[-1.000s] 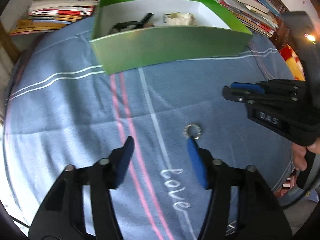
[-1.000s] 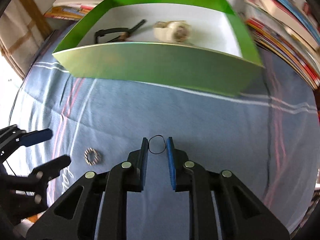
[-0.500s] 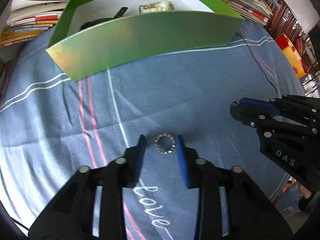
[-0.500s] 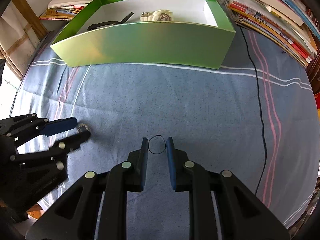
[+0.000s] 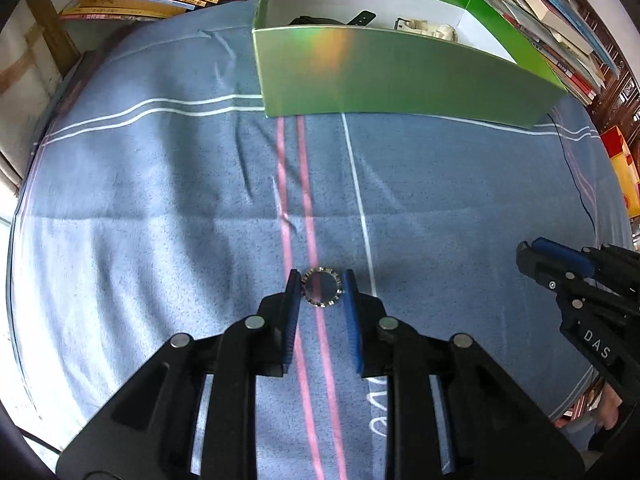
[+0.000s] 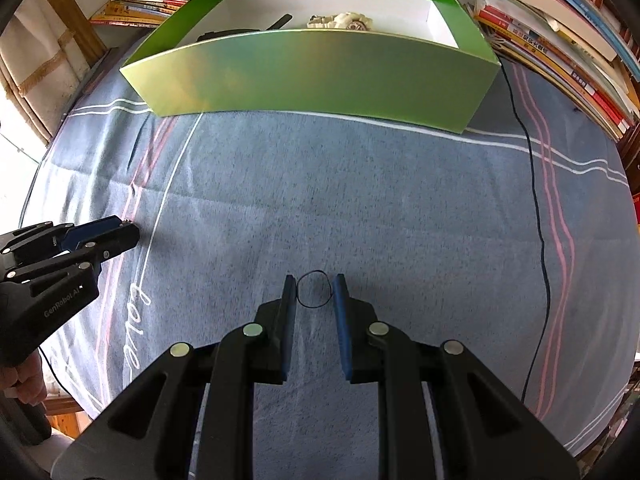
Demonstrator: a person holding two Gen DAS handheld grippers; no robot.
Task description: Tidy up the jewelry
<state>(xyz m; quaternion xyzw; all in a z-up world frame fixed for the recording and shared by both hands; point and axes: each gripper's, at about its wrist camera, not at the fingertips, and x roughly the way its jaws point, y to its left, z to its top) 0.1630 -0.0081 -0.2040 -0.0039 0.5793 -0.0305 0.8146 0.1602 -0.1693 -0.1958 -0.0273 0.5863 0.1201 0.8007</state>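
We hold our left gripper [image 5: 320, 294] pointing steeply down over the blue cloth with pink and white stripes [image 5: 160, 240]. Its two blue pads are clenched on the small round silver ring with a beaded edge [image 5: 321, 292], one pad on each side of it. The ring is just over the pink stripes, near the white stripe.

Our right gripper [image 6: 315, 291] also points down at the cloth, well apart from the left one. Its blue pads grasp a thin black loop, like a small elastic band [image 6: 315, 290], which stands between the pad tips.

Farther on the cloth stands the open green cardboard box with a white inside [image 6: 320, 76]. In it lie a black strap-like thing [image 6: 240, 32] and a cream-coloured watch [image 6: 342, 21], side by side. Stacks of books [image 6: 560, 40] lie around the box.
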